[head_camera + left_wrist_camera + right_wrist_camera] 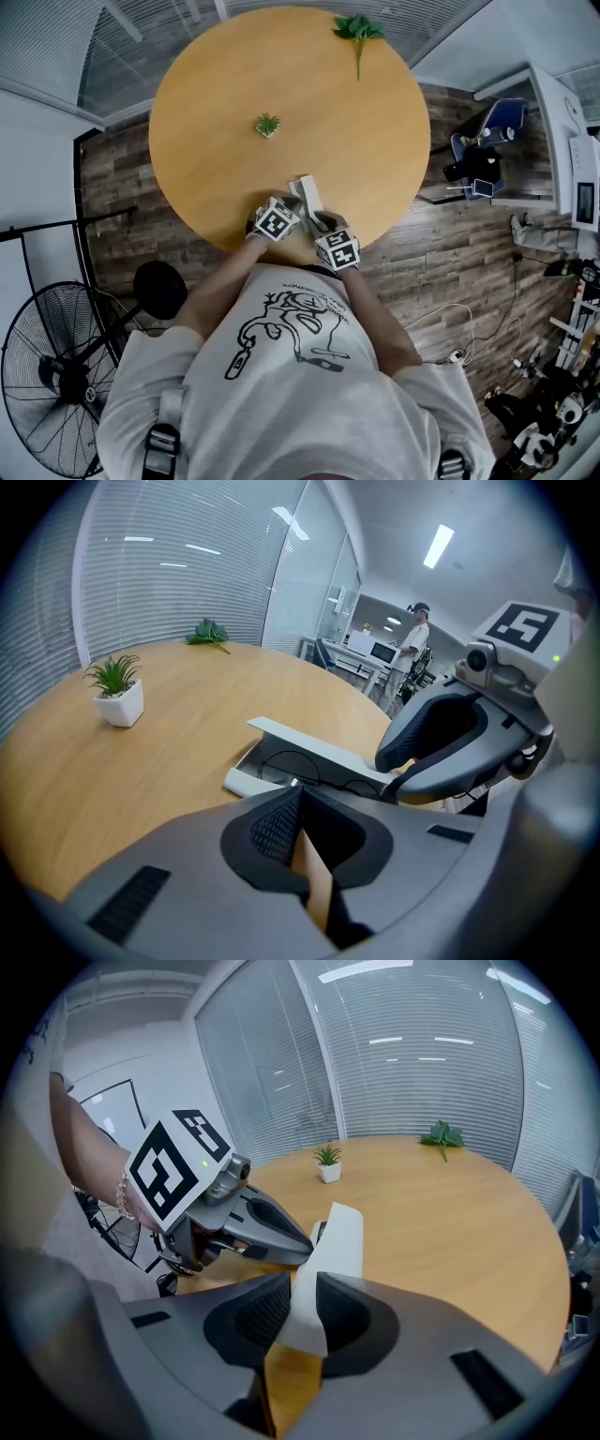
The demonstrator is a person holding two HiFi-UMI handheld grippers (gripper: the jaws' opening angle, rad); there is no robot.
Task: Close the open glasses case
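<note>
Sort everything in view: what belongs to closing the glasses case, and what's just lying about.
Job in hand:
- case, open
- lid, clamped in the right claw
- glasses, inside the case
- left claw, shut, near the case

Lying about:
- potted plant
- leafy sprig
- fan, on the floor

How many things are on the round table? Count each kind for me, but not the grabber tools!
glasses case: 1
pair of glasses, lying inside the case: 1
potted plant: 1
leafy sprig, loose near the far edge: 1
Total: 4
</note>
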